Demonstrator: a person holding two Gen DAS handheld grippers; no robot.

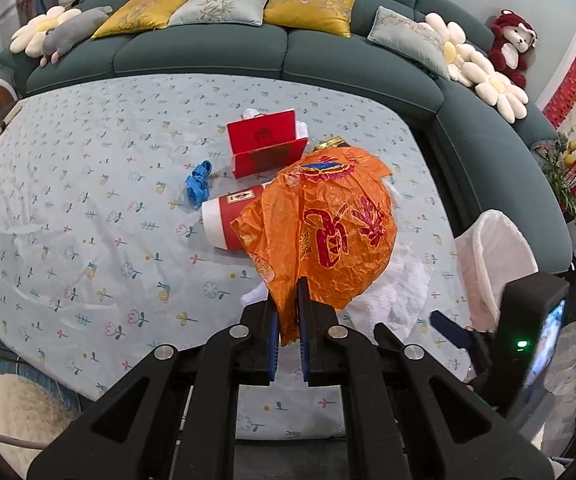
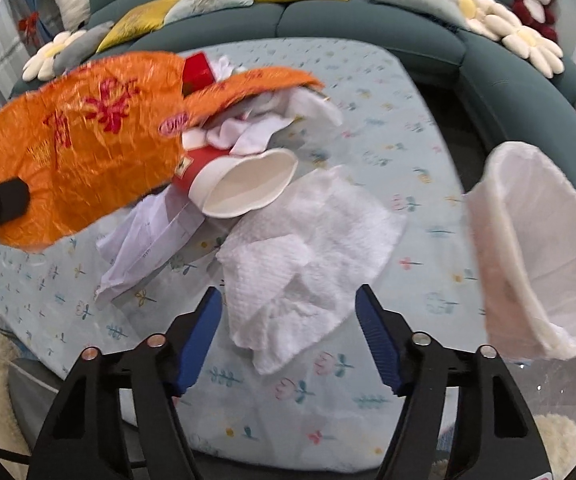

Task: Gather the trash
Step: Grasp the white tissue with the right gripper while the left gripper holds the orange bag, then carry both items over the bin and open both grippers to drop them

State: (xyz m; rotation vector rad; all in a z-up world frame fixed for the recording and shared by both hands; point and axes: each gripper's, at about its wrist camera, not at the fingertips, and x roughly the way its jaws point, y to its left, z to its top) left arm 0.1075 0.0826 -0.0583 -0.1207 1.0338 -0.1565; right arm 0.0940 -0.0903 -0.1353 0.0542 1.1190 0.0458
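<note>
My left gripper (image 1: 288,292) is shut on an orange foil wrapper (image 1: 327,232) and holds it above the table; the wrapper also shows in the right wrist view (image 2: 80,152). My right gripper (image 2: 288,300) is open, its fingers either side of a crumpled white paper towel (image 2: 303,240) on the table. A red and white paper cup (image 2: 240,184) lies on its side behind the towel; it shows in the left wrist view too (image 1: 224,220). A white-lined bin (image 2: 535,248) stands at the table's right edge.
A red box (image 1: 266,144) and a blue scrap (image 1: 198,184) lie further back on the flowered tablecloth (image 1: 88,200). White paper (image 2: 144,240) lies left of the towel. A teal sofa (image 1: 248,52) with cushions and plush toys curves behind and to the right.
</note>
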